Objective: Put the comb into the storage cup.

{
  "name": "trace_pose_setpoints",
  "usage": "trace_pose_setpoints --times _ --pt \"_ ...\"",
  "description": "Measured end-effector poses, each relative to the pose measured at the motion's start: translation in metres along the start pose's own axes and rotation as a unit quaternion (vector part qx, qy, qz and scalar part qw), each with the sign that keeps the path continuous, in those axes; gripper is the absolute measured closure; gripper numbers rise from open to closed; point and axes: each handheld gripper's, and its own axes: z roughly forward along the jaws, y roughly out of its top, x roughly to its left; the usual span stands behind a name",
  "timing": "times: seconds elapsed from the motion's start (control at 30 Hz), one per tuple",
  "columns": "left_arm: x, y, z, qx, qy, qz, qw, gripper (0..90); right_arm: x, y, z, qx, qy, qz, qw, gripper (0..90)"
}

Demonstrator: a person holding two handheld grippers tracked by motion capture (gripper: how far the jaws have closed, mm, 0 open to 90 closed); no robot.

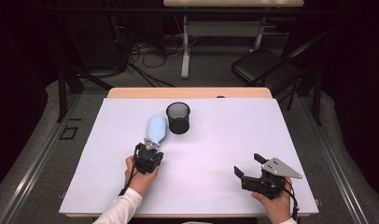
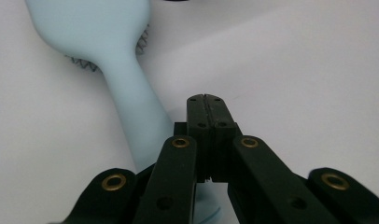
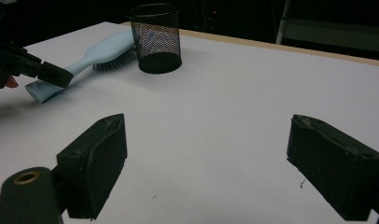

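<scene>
Hairbrush [image 1: 157,129], pale blue, flat on the white table sheet [image 1: 215,154], left of centre; head directed away from the person, just beside the black mesh cup [image 1: 178,117], contact between the two not determinable; handle directed back toward the left gripper [image 1: 149,145]; bristles [image 3: 114,59] visible under the head in the right gripper view, turned toward the sheet.

Left gripper jaws fully closed, pads pressed flat against each other with nothing between them, as seen in the left gripper view [image 2: 207,100]; positioned above the handle end of the hairbrush [image 2: 127,88], handle passing beneath and to one side of the closed jaws; no grip on the handle; contact with it not determinable; held by the left hand [image 1: 140,176], white sleeve [image 1: 120,210] behind.

Right gripper [image 1: 247,165] well apart from the hairbrush, at the near right of the sheet; jaws spread wide, nothing between the pads, bare sheet in the gap in the right gripper view [image 3: 206,161]; held by the right hand [image 1: 275,203].

Mesh cup upright, rear centre of the sheet.

Wooden table edge [image 1: 187,92] beyond the sheet; dark folding chair [image 1: 264,67] on the floor at rear right.
</scene>
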Motion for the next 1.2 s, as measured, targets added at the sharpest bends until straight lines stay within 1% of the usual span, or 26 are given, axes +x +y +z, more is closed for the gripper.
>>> trace_pose_setpoints --times 0.03,0.13,0.37,0.47,0.5,0.77,0.97,1.2 --pt "0.001 0.000 0.000 0.000 0.002 0.001 1.0000 90.0 0.000 0.000 0.000 0.001 -0.001 0.001 1.0000 12.0" --pt "0.004 0.000 -0.001 -0.002 0.005 -0.004 1.0000 90.0 -0.001 0.000 0.000 0.000 0.000 0.003 1.0000 12.0" --pt "0.010 -0.001 -0.002 0.002 0.010 -0.013 0.9999 90.0 0.000 0.000 0.000 0.000 0.002 0.003 1.0000 12.2" --pt "0.012 -0.001 -0.003 -0.001 0.013 -0.017 0.9998 90.0 -0.001 0.000 0.000 0.001 0.003 0.003 1.0000 12.4" --pt "0.013 -0.001 -0.003 0.000 0.011 -0.017 0.9998 90.0 -0.001 0.000 0.000 0.001 0.002 0.003 1.0000 12.4" --pt "0.012 -0.001 -0.003 -0.001 0.012 -0.016 0.9998 88.8 -0.001 0.000 0.000 0.001 0.003 0.002 1.0000 12.6" --pt "0.012 0.001 -0.006 -0.008 0.009 -0.020 0.9997 87.1 -0.001 0.000 0.001 0.002 0.004 0.001 1.0000 12.6" --pt "0.014 0.002 -0.009 -0.020 0.005 -0.023 0.9995 80.9 -0.001 0.000 0.001 0.001 0.006 0.003 1.0000 12.6"
